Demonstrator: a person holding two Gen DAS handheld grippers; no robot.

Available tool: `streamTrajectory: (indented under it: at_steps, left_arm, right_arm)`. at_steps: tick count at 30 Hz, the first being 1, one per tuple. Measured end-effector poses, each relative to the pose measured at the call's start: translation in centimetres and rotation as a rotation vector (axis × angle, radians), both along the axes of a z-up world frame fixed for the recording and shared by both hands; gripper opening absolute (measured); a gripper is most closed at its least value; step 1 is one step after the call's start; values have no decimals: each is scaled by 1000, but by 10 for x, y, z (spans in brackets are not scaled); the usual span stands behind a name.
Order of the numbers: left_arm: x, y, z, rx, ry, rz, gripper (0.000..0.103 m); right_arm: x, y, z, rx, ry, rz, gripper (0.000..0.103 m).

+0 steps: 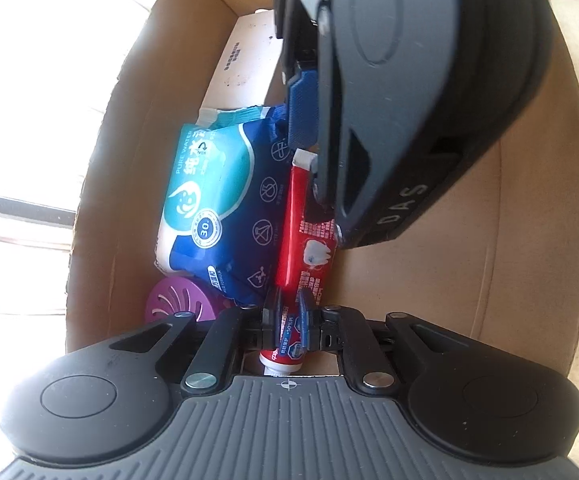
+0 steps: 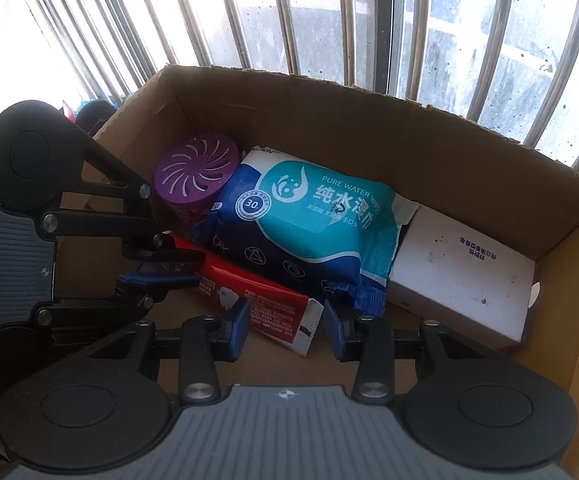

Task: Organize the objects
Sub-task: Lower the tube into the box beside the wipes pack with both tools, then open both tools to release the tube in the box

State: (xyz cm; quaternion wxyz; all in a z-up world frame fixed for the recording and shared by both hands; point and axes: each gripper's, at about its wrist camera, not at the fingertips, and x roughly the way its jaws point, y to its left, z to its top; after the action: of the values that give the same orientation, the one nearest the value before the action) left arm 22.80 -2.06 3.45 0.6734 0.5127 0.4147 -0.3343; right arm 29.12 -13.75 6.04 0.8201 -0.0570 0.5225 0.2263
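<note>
Four things inside a cardboard box (image 2: 369, 128): red toothpaste tube (image 2: 273, 308), blue wipes pack (image 2: 309, 216), purple round air freshener (image 2: 197, 168), white carton (image 2: 465, 280). Toothpaste tube flat on the box floor, lower centre of the right wrist view, one long edge against the wipes pack. Cap end clamped in the left gripper (image 1: 292, 322), jaws squeezed narrow on it, at bottom centre of the left wrist view. Crimped white end lying between the jaws of the right gripper (image 2: 285, 328), set partly apart, blue pads on either side of the tube and not pressing it. Wipes pack in mid-frame, leaning toward the purple air freshener at upper left of the right wrist view. White carton at right, against the box wall, just beside the wipes pack. Barred window (image 2: 369, 20) across the top of the frame, behind the box.
</note>
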Motion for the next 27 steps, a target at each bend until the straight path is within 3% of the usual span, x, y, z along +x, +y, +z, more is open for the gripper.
streamTrajectory:
  at_steps: [4, 7, 14, 18, 22, 23, 25, 26, 27]
  left_arm:
    - [0, 7, 9, -53, 31, 50, 8]
    - [-4, 12, 15, -97, 34, 105, 8]
    - [-7, 25, 30, -216, 73, 327, 11]
    - [-21, 26, 42, -226, 45, 359, 14]
    - [-50, 36, 72, -307, 13, 367, 20]
    - [-61, 39, 81, -322, -5, 350, 24]
    - [-68, 58, 100, -361, -27, 308, 36]
    - [-68, 68, 112, -397, -20, 279, 41]
    - [-70, 47, 124, -431, 2, 238, 47]
  right_arm:
    - [3, -4, -3, 21, 34, -9, 44]
    - [3, -12, 1, 51, 2, -57, 43]
    - [-13, -8, 6, 26, -69, -6, 43]
    - [-29, -5, 15, 60, -115, 36, 43]
    - [-44, -10, 34, 113, -145, 62, 44]
    - [-50, -13, 41, 129, -166, 69, 47]
    - [-64, -17, 56, 144, -226, 91, 70]
    - [-72, -18, 61, 135, -257, 109, 75]
    - [-82, -20, 67, 118, -277, 134, 79]
